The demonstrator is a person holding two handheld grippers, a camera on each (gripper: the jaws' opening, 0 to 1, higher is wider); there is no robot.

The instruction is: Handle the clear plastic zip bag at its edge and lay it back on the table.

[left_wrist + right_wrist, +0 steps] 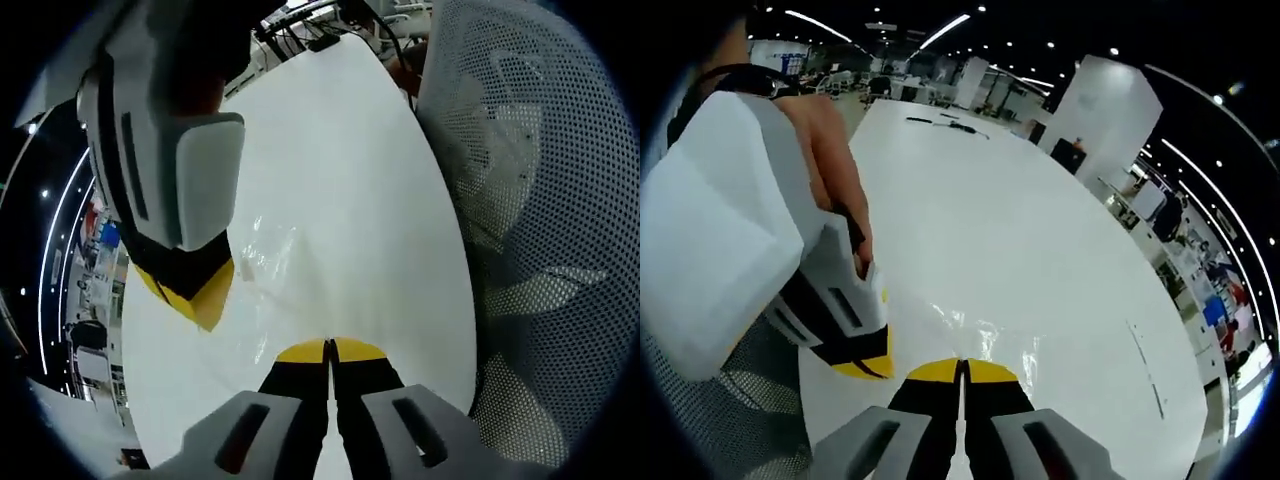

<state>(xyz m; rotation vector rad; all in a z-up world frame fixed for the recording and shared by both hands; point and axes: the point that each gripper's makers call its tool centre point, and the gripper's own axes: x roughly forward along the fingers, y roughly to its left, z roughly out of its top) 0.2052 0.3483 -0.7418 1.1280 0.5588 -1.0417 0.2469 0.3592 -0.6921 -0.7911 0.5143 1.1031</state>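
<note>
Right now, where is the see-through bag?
The clear zip bag lies on the white table, just ahead of the left claw and beside the right claw.

Left hand-held gripper point(329, 350) jaws together, perhaps pinching clear bag point(262, 250), white table point(350, 180)

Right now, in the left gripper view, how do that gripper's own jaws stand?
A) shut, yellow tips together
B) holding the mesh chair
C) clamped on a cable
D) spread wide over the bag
A: the left gripper has its yellow tips pressed together at the near edge of the clear plastic zip bag, which lies on the white table.
</note>
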